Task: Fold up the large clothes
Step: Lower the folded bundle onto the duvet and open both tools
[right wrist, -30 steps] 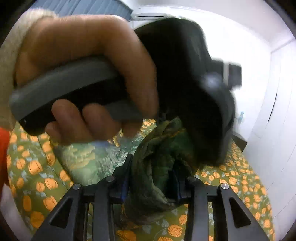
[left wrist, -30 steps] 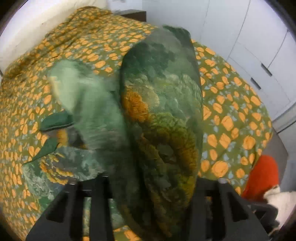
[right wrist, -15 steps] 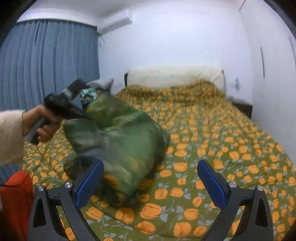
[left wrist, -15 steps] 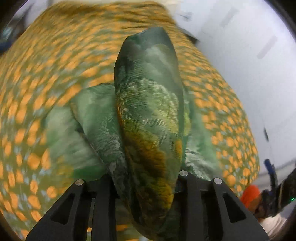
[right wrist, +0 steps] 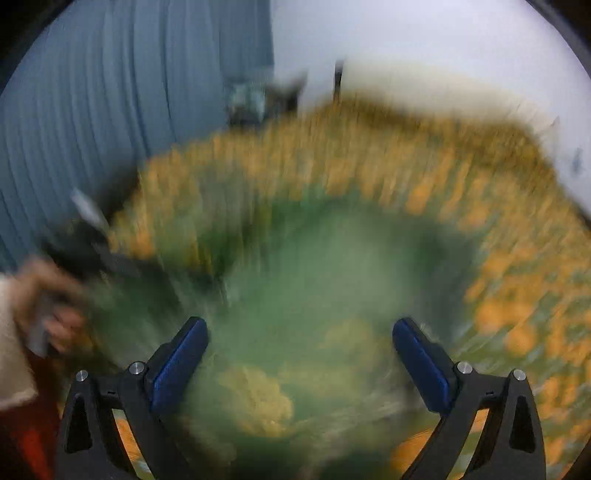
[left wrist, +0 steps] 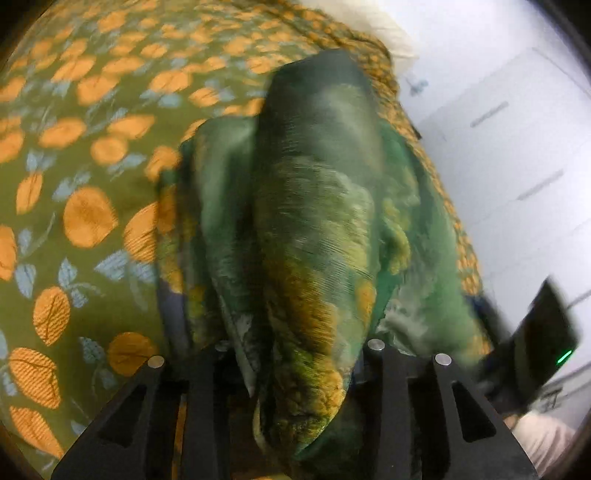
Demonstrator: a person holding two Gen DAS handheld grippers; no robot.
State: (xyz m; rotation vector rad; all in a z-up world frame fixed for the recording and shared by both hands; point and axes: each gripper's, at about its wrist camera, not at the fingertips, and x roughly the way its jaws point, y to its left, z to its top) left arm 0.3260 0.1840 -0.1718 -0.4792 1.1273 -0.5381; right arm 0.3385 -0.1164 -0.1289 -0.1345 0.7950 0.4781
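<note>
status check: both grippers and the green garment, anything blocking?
Left gripper shut on green garment. Right gripper open, over the garment on the bedspread. View blurred; no obstruction seen.

You have a bed [left wrist: 88, 155] filling the left of the left wrist frame, its olive cover printed with orange fruit and pale blue leaves; a cream pillow [left wrist: 373, 22] lies at the top centre; white cupboard doors [left wrist: 517, 155] run down the right; in the blurred right wrist frame, blue-grey curtains [right wrist: 129, 103] hang at upper left beside a white wall [right wrist: 406, 33].
</note>
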